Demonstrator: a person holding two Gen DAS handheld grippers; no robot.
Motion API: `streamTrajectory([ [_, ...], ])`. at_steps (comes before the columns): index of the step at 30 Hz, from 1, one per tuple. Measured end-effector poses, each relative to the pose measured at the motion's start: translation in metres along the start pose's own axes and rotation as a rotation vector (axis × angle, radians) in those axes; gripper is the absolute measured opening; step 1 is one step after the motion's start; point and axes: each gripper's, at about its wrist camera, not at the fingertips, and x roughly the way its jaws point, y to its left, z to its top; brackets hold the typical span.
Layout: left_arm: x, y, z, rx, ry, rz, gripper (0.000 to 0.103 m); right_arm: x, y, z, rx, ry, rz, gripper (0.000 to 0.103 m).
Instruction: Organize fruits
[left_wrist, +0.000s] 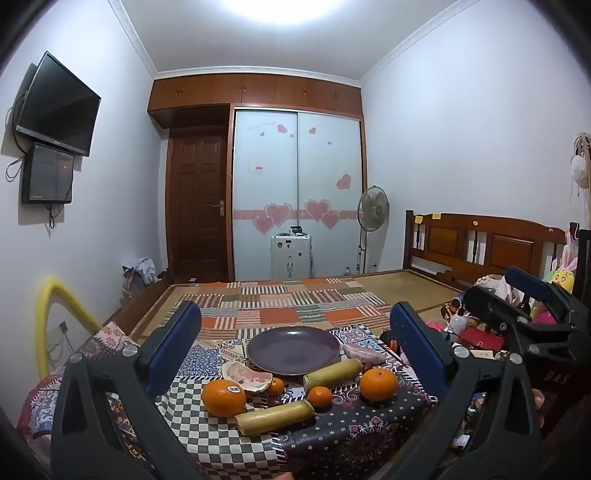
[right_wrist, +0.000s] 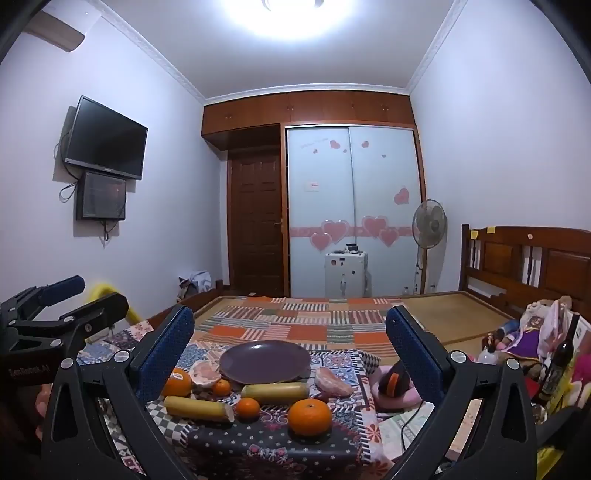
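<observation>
An empty purple plate (left_wrist: 293, 349) (right_wrist: 265, 361) sits on a patterned cloth. In front of it lie two large oranges (left_wrist: 223, 398) (left_wrist: 378, 384), two small tangerines (left_wrist: 319, 396) (left_wrist: 276, 386), two yellow sugarcane pieces (left_wrist: 275, 417) (left_wrist: 332, 371) and two pomelo pieces (left_wrist: 245, 374) (left_wrist: 364, 353). My left gripper (left_wrist: 295, 332) is open and empty, held back from the fruit. My right gripper (right_wrist: 290, 328) is open and empty too. The near orange (right_wrist: 309, 416) and the long cane (right_wrist: 197, 408) lie closest to it.
The cloth covers a small table (left_wrist: 351, 435) on a bed with a patchwork quilt (left_wrist: 288, 302). Toys and bottles (right_wrist: 546, 354) crowd the right side. A pink pad with a dark object (right_wrist: 393, 384) lies right of the table. A wardrobe (left_wrist: 295, 192) stands at the back.
</observation>
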Motion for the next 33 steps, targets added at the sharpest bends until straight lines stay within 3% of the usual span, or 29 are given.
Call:
streamTrajectory([
  [13,0.003,0.011,0.014,-0.031,0.014,-0.019,0.103,-0.001,0.005,-0.001,0.001,0.014,-0.003,0.103],
  [33,-0.002,0.009,0.004,-0.029,0.0,-0.01,0.103,-0.002,0.009,0.0,0.001,0.019,0.009,0.103],
])
